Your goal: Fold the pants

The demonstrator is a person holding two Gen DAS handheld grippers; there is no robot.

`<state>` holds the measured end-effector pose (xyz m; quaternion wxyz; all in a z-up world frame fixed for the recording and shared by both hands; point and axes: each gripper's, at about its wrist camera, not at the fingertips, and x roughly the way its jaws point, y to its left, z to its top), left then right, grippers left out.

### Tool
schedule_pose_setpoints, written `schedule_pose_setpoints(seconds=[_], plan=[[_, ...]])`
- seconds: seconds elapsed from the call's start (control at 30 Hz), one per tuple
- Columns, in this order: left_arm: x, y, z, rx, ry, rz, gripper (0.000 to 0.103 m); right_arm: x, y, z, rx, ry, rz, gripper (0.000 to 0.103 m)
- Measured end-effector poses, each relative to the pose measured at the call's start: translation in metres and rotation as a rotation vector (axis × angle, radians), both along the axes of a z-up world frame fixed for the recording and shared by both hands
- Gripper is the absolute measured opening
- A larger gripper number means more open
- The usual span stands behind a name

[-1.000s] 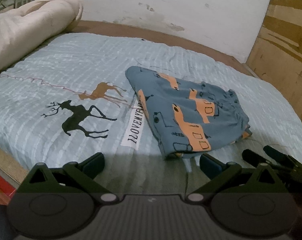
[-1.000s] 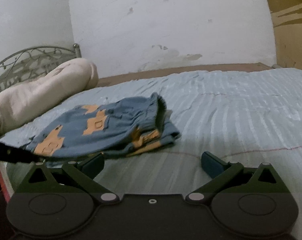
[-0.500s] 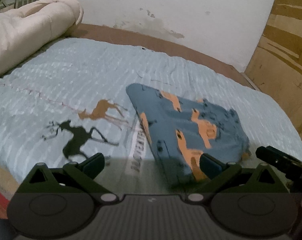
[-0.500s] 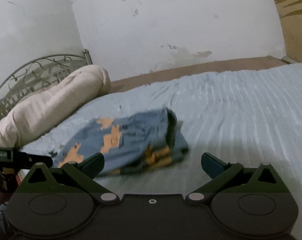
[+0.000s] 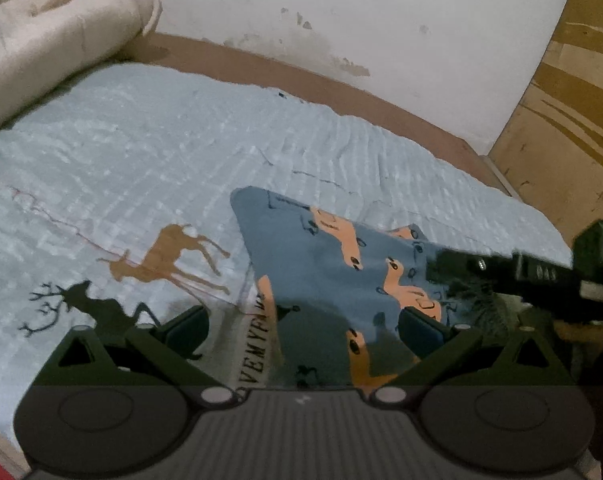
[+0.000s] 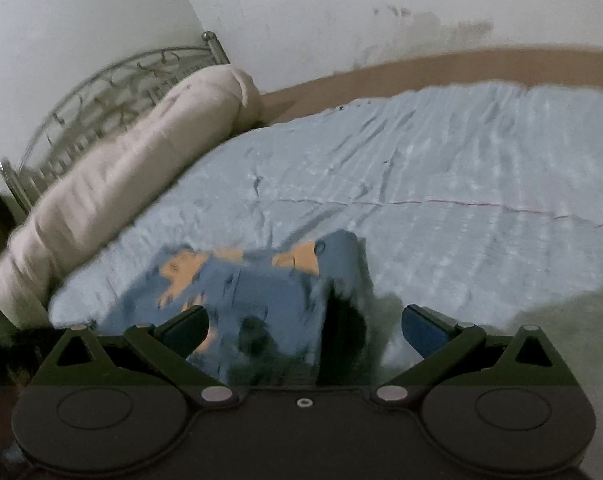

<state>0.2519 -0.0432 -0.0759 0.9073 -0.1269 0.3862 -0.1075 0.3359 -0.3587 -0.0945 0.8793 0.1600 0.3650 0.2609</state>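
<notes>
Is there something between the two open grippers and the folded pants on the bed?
Nothing visible: the pants lie directly ahead of the left gripper and right gripper, with only bedsheet around.

Pale blue bedspread with deer print, rolled cream quilt beside metal headboard, stained white wall.

Bed carries folded pants and rolled quilt.
</notes>
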Motion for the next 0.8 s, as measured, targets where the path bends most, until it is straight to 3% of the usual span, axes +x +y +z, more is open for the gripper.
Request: schedule_pose_setpoints(seconds=[0.17,0.4,0.6,0.67,0.8], plan=[[0.003,0.003,-0.007,-0.064,0.033,-0.017,0.102,0.026,-0.003,-0.008,0.095,0.066,0.018,0.102],[0.005,0.003,-0.005,-0.088,0.041,-0.02,0.089,0.018,-0.002,-0.012,0.124,0.058,-0.03,0.093],[0.006,0.0,-0.002,-0.047,0.067,-0.022,0.085,0.01,-0.005,-0.019,0.127,0.043,-0.121,0.068],[0.006,-0.002,-0.002,-0.032,0.076,-0.031,0.084,0.008,-0.009,-0.02,0.148,0.061,-0.151,0.05],[0.006,-0.005,0.0,0.0,0.084,-0.037,0.069,0.002,-0.006,-0.018,0.137,0.065,-0.176,0.041]])
